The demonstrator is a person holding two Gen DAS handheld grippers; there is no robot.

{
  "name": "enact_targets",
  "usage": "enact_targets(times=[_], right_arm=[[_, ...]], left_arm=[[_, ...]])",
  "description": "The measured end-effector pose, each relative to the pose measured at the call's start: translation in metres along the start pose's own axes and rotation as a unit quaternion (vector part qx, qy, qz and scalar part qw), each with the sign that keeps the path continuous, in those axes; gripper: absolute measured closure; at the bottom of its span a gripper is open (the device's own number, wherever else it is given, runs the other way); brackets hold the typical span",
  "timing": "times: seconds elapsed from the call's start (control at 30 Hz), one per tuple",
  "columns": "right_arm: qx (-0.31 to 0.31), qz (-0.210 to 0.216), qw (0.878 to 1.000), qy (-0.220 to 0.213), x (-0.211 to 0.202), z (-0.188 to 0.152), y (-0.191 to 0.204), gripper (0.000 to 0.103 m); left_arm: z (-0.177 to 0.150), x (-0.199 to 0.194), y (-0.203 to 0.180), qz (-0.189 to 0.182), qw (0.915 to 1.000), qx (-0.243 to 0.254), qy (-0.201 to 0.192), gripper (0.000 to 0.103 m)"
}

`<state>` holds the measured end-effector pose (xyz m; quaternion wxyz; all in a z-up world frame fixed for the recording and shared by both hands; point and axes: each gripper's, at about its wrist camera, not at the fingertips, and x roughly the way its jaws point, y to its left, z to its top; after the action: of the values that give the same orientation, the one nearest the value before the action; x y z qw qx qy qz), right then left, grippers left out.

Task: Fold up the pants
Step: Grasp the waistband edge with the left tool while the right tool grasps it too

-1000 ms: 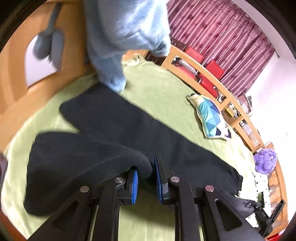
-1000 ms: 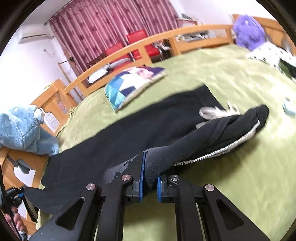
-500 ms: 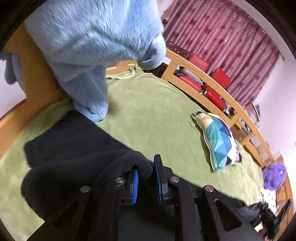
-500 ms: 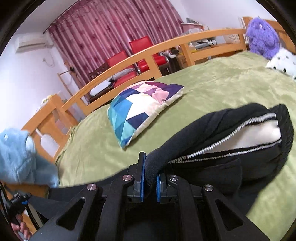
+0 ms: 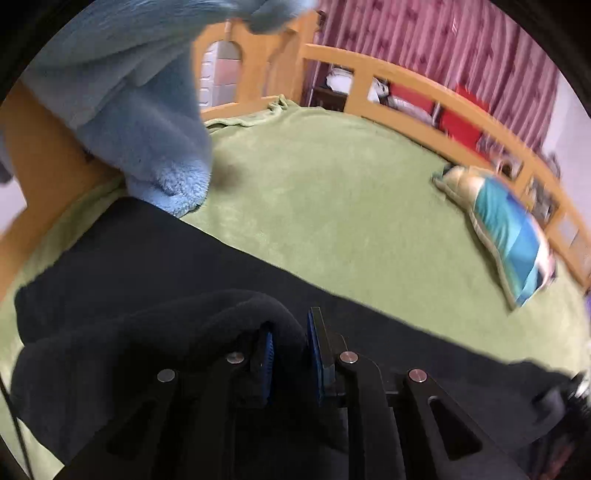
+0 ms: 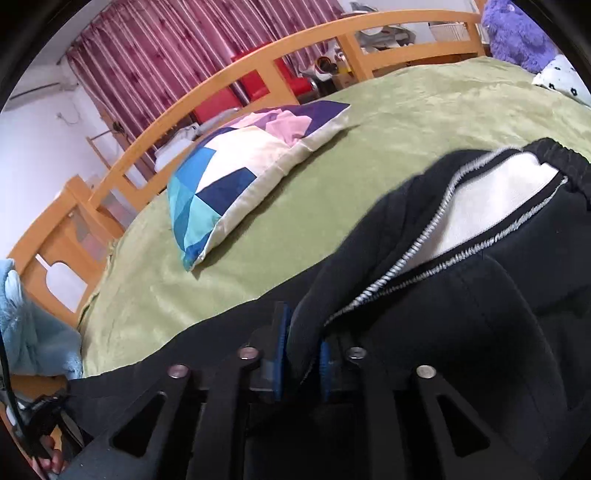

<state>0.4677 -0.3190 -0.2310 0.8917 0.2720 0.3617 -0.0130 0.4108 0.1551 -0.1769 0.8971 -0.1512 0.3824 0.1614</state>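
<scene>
Black fleece pants lie lengthwise across a green bed cover. My left gripper is shut on a fold of the black leg fabric, which bulges over the left finger. My right gripper is shut on the pants near the waist, where a white pocket lining with grey stitching and the elastic waistband show. The held edge lies folded over the lower layer of the pants.
A light blue plush toy hangs over the left end, close to the pants. A patchwork cushion lies beyond the pants, seen also in the left wrist view. A wooden bed rail, red chairs and a purple plush stand behind.
Both grippers have carried the held pants edge forward and down over the other leg. The cushion and the blue plush now appear closer.
</scene>
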Motion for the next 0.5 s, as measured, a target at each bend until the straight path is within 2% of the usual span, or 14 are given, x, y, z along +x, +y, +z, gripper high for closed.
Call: enact_targets(times=[0.1,0.13,0.2,0.27,0.37,0.4,0.43,0.5], right_arm=[[-0.029,-0.024,0.999,0.009,0.005,-0.004,0.007,0.072],[-0.037,-0.025,0.999,0.012,0.004,-0.006,0.010,0.070],[-0.055,-0.027,0.998,0.018,0.003,-0.008,0.016,0.057],[-0.070,-0.035,0.997,0.017,0.001,-0.009,0.021,0.049],[-0.085,-0.035,0.996,0.017,-0.002,-0.008,0.025,0.044],[-0.086,-0.032,0.996,0.018,-0.002,-0.008,0.026,0.042],[-0.086,-0.027,0.996,0.018,-0.003,-0.008,0.026,0.041],[-0.085,-0.022,0.996,0.018,-0.005,-0.008,0.027,0.038]], left_arm=[[0.001,-0.006,0.001,-0.002,1.0000,-0.007,-0.005,0.087],[0.001,-0.007,0.004,-0.009,0.9998,-0.017,0.000,0.083],[0.003,-0.007,0.011,-0.032,0.9986,-0.041,0.012,0.074],[0.002,-0.007,0.015,-0.047,0.9970,-0.057,0.021,0.070],[0.001,-0.007,0.011,-0.042,0.9974,-0.053,0.024,0.058],[0.001,-0.008,0.009,-0.038,0.9978,-0.049,0.023,0.049],[0.000,-0.008,0.008,-0.039,0.9979,-0.046,0.022,0.043],[0.000,-0.009,0.004,-0.045,0.9978,-0.042,0.025,0.040]])
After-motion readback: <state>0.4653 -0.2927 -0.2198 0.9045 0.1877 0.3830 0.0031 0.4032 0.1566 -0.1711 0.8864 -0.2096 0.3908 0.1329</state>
